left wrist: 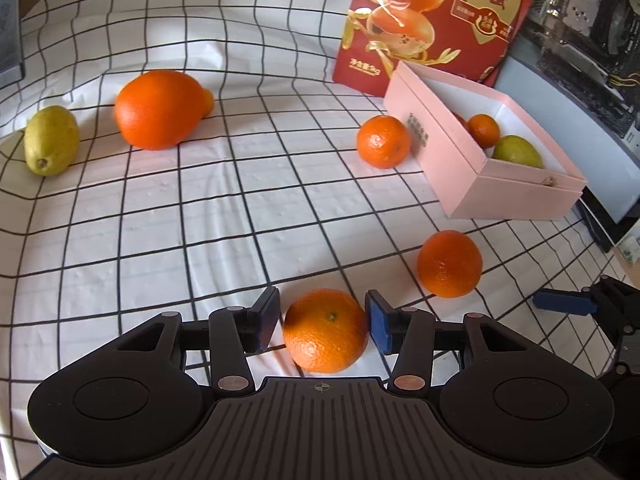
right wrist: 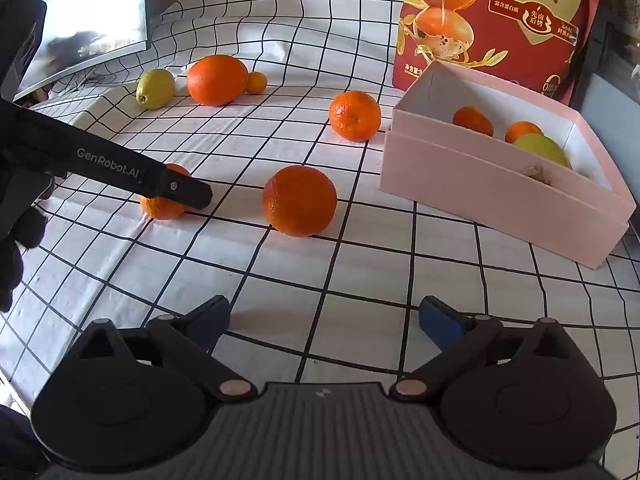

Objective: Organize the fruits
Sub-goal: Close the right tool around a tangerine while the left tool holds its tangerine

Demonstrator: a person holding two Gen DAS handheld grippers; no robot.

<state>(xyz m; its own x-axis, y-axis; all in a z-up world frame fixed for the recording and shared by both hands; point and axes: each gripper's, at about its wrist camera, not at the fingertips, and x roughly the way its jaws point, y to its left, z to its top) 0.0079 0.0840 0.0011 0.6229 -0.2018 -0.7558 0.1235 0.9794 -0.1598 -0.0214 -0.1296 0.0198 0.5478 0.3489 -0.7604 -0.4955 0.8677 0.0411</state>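
Note:
My left gripper (left wrist: pixel 325 322) is around a mandarin (left wrist: pixel 325 330) that rests on the checked cloth; its pads sit at the fruit's two sides, with a sliver of gap on the left. In the right wrist view the left gripper's finger (right wrist: pixel 176 188) covers part of that mandarin (right wrist: pixel 160 206). My right gripper (right wrist: pixel 324 320) is open and empty above the cloth. A pink box (left wrist: pixel 496 184) (right wrist: pixel 480 196) at the right holds two small oranges and a green fruit. Loose on the cloth are two mandarins (right wrist: pixel 300 200) (right wrist: pixel 355 115), a big orange (right wrist: pixel 216 79), a small orange (right wrist: pixel 256 82) and a green-yellow fruit (right wrist: pixel 155 88).
A red snack bag (right wrist: pixel 496 20) stands behind the box. A monitor (right wrist: pixel 80 20) stands at the far left. Computer hardware (left wrist: pixel 584 20) lies beyond the cloth's right edge. The right gripper's blue pad (left wrist: pixel 564 302) shows at the right in the left wrist view.

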